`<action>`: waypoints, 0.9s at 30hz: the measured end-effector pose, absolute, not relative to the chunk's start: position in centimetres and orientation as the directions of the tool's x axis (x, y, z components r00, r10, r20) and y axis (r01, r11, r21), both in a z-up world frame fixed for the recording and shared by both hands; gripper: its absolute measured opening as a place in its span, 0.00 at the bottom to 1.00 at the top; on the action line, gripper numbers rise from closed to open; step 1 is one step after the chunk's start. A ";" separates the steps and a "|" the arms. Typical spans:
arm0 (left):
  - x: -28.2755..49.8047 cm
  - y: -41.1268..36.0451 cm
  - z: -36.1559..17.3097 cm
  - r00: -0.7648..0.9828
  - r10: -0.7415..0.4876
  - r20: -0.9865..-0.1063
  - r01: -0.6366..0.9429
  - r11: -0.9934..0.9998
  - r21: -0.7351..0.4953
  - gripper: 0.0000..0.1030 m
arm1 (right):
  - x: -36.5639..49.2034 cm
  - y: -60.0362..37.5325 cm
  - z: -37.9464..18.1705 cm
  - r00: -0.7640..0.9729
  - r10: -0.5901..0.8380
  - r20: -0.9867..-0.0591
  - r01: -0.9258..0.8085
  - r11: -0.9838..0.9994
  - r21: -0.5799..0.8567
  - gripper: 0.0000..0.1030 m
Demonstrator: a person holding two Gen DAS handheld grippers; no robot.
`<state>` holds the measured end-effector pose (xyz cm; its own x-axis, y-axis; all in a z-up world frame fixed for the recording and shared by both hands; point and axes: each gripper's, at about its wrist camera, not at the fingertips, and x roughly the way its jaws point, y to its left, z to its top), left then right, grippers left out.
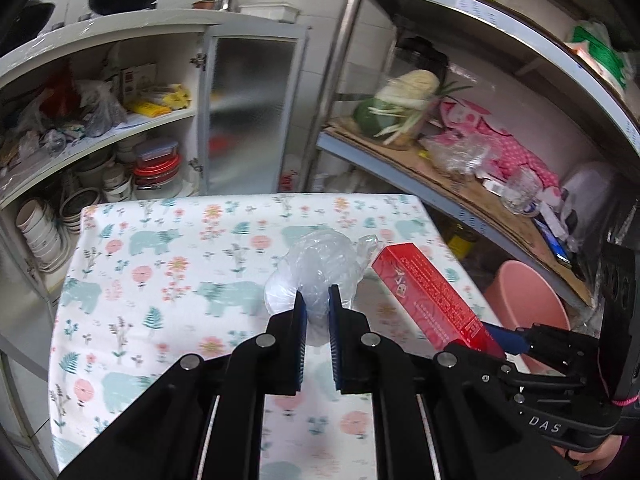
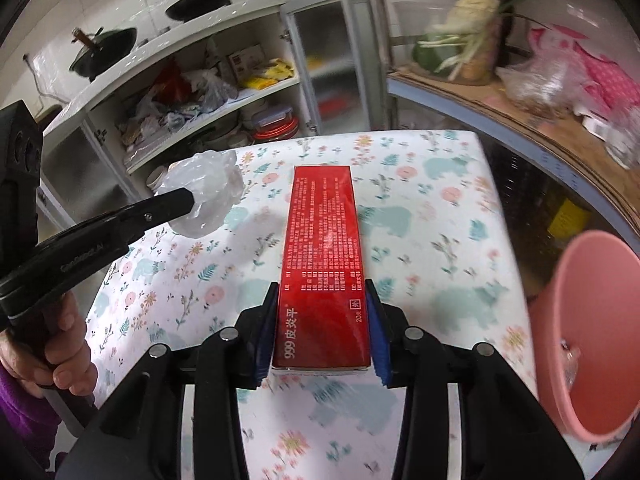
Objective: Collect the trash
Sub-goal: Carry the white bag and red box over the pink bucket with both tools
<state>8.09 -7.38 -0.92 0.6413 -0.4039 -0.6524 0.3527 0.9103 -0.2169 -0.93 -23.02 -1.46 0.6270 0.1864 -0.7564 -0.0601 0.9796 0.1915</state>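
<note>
My left gripper (image 1: 318, 296) is shut on a crumpled clear plastic bag (image 1: 316, 268) and holds it above the table; the bag also shows in the right wrist view (image 2: 208, 196), pinched at the left gripper's tip (image 2: 192, 202). My right gripper (image 2: 322, 292) is shut on a long red medicine box (image 2: 322, 248), held lengthwise above the flowered tablecloth (image 2: 420, 208). In the left wrist view the red box (image 1: 432, 298) sticks out of the right gripper (image 1: 480, 336) to the right of the bag. A pink bucket (image 2: 596, 332) stands at the table's right side.
The tablecloth (image 1: 168, 264) covers a small table. Behind it stands an open white cupboard (image 1: 132, 120) with bowls and containers. A metal shelf (image 1: 460, 184) with cardboard, vegetables and bags runs along the right. The pink bucket (image 1: 524, 292) sits under that shelf.
</note>
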 end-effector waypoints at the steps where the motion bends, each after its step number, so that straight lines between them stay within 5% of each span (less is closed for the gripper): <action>1: 7.8 -8.2 -0.7 0.638 -0.412 -0.651 0.365 0.906 -0.216 0.09 | -1.3 -23.5 -1.4 0.631 0.182 -0.754 -0.050 0.980 0.195 0.40; 27: 3.7 -26.5 -0.1 0.490 -0.567 -0.662 0.631 0.755 -0.180 0.09 | -10.8 -39.7 -0.3 0.691 -0.061 -0.720 0.308 0.926 0.218 0.40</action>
<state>3.71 -26.46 -0.14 0.4900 -0.5673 -0.6618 0.6307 0.7549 -0.1801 -10.77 -39.69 -0.30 0.6911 -0.0605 -0.7203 0.3083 0.9260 0.2179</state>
